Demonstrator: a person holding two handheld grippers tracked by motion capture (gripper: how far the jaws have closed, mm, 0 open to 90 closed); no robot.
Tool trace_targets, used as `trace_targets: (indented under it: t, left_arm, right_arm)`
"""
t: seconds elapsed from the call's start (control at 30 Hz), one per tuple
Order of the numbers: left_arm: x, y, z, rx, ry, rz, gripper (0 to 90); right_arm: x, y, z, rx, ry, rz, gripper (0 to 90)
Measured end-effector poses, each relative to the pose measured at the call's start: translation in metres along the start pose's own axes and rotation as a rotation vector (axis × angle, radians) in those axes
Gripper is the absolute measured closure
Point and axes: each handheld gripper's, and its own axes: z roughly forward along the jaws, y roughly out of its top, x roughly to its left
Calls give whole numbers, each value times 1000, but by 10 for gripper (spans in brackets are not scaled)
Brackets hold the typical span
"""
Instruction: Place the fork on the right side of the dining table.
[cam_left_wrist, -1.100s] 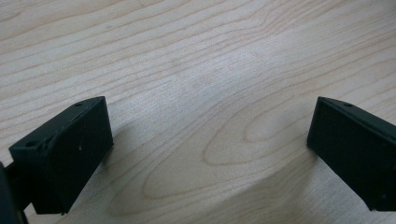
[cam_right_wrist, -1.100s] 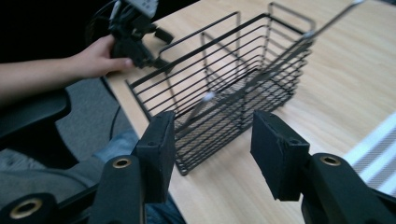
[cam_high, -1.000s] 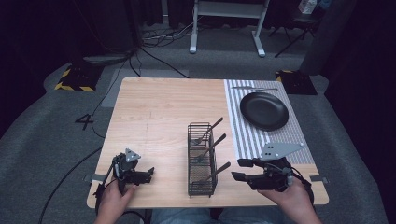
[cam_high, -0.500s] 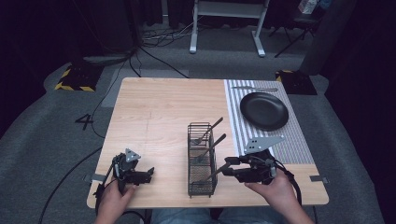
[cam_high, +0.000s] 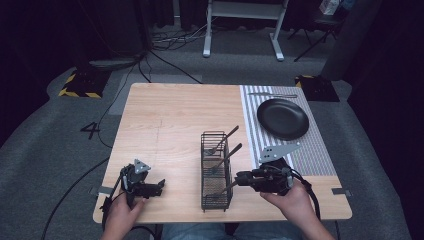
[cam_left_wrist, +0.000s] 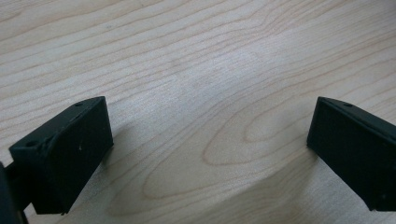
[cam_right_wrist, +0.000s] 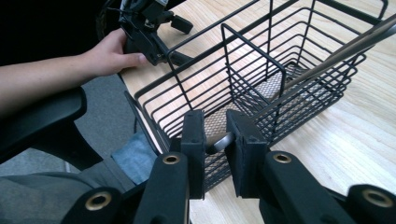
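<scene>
Fingers of the left gripper (cam_high: 159, 188) stand spread wide over bare table (cam_high: 170, 125) near its near-left corner. Right of it the wire basket (cam_high: 216, 172) holds three utensils, and the right gripper (cam_right_wrist: 215, 140), its jaws having just been closing, pinches the nearest utensil handle (cam_right_wrist: 220, 140) jutting from the basket's near compartment.

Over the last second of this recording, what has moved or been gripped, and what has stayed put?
The right gripper moved left, up to the wire caddy, and its jaws have just been closing around the handle of the nearest utensil, which leans out of the caddy's near compartment. The left gripper stayed open over the table. The caddy, the other two utensils and the black plate kept their places.
</scene>
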Motion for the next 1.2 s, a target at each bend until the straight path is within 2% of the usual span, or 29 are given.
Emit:
trace_targets:
  t: [0.07, 0.27, 0.6, 0.73, 0.9, 1.2]
  left_arm:
    - [0, 0, 0, 0, 1, 0, 3]
    - [0, 0, 0, 0, 0, 0, 3]
    - [0, 0, 0, 0, 0, 0, 3]
    - [0, 0, 0, 0, 1, 0, 3]
    - [0, 0, 0, 0, 0, 0, 3]
    - [0, 0, 0, -1, 0, 0, 3]
  right_arm:
    - [0, 1, 0, -1, 15, 9, 787]
    - [1, 3, 0, -4, 21, 10, 797]
    - [4, 10, 0, -3, 17, -1, 809]
    - [6, 16, -4, -17, 10, -7, 861]
    - [10, 23, -3, -15, 7, -23, 864]
    - [10, 32, -13, -67, -1, -18, 864]
